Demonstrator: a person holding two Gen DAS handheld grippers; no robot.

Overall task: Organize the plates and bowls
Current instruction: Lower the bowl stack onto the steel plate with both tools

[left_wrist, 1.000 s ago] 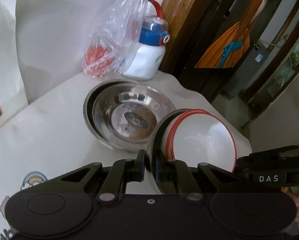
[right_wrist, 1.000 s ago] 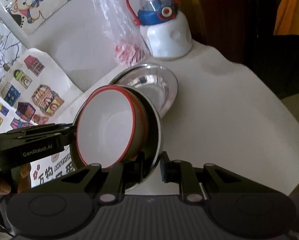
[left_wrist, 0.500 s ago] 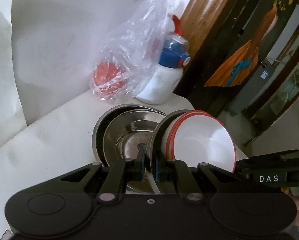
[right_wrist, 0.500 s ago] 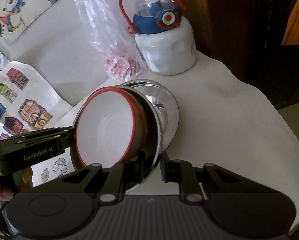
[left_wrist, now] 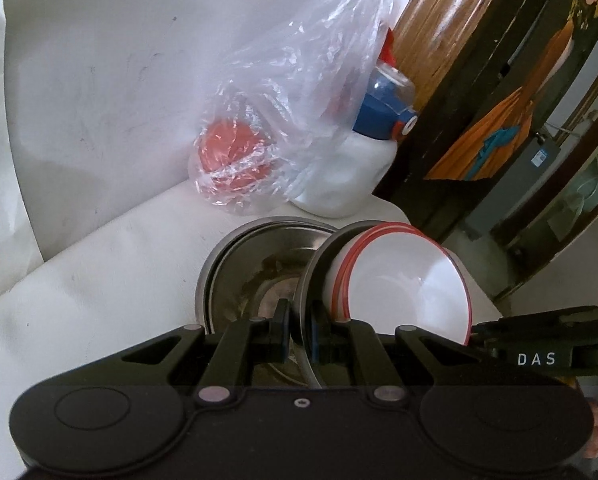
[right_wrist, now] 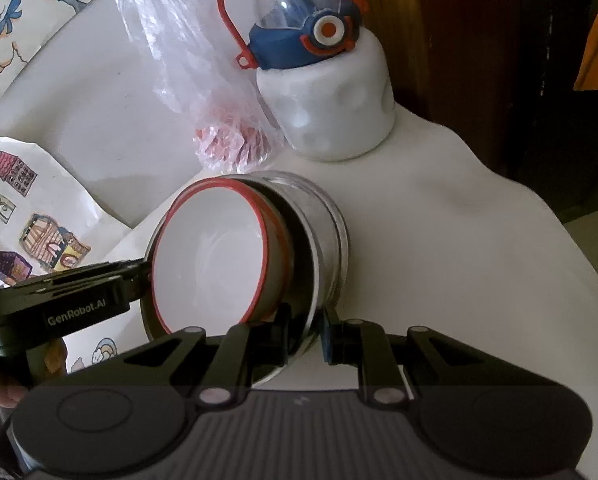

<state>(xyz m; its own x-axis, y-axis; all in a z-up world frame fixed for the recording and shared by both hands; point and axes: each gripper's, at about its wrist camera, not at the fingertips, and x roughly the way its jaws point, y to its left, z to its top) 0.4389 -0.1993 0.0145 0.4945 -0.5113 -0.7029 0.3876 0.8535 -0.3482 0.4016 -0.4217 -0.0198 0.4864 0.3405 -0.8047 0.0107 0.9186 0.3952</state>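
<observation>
White-covered table (right_wrist: 459, 240), far edge against white wall. Steel plates (left_wrist: 235, 276) stacked near far edge, flat on table, just in front of bag and bottle. Held tilted above that stack: steel plate (left_wrist: 313, 280) carrying white bowls with red rims (left_wrist: 407, 284), nested, mouth facing sideways. Left gripper (left_wrist: 299, 330) pressed together on steel plate's rim; other gripper's finger reaching in from right of left view. Right gripper (right_wrist: 305, 330) pinching same plate's rim at opposite side, bowls (right_wrist: 215, 260) showing to its left. Clear plastic bag (left_wrist: 283, 120) with red contents at far edge, touching white water bottle with blue lid (right_wrist: 319, 92) near far right corner. Cartoon sticker sheets (right_wrist: 15, 208) at left edge.
</observation>
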